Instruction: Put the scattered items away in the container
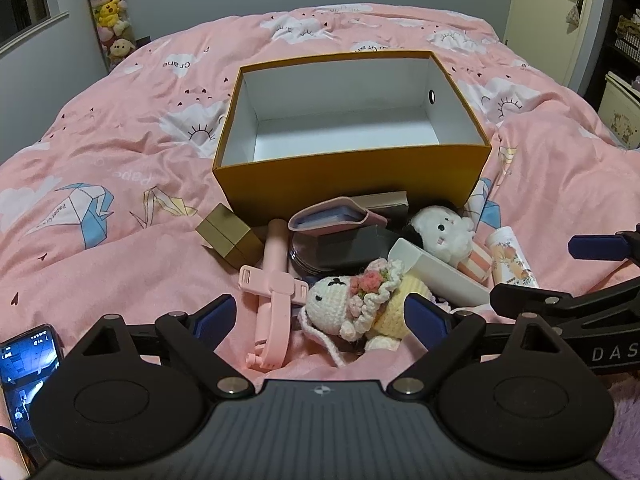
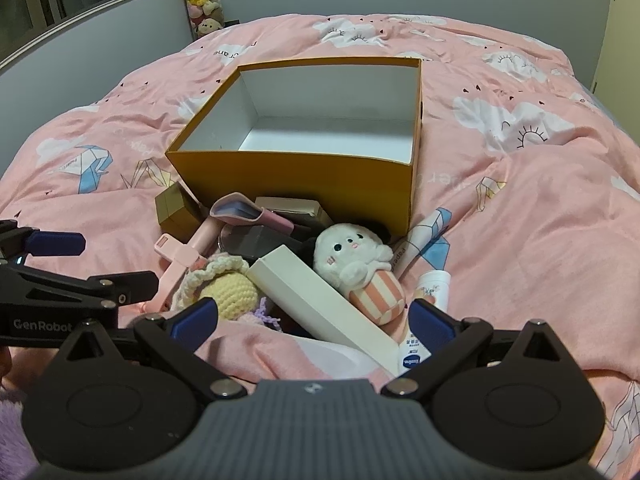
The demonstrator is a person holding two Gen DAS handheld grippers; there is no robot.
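An open orange box [image 1: 352, 184] [image 2: 304, 184] with a white, empty inside stands on the pink bed. A pile lies in front of it: a crochet doll [image 1: 352, 308] [image 2: 230, 286], a pink phone holder [image 1: 272, 284] [image 2: 178, 256], a white plush [image 1: 444, 234] [image 2: 352, 256], a long white box [image 1: 436, 276] [image 2: 320, 304], a gold cube box [image 1: 230, 236] [image 2: 172, 210], a pink pouch [image 1: 332, 218] [image 2: 244, 210] and a tube [image 1: 512, 258] [image 2: 434, 284]. My left gripper [image 1: 320, 320] is open, its fingers either side of the doll. My right gripper [image 2: 312, 320] is open over the long white box.
A phone [image 1: 28, 364] with a lit screen lies at the left near edge. A column of plush toys [image 1: 108, 8] stands by the far wall. A door [image 1: 552, 12] and shelves are at the right. The pink duvet [image 2: 540, 220] spreads around the box.
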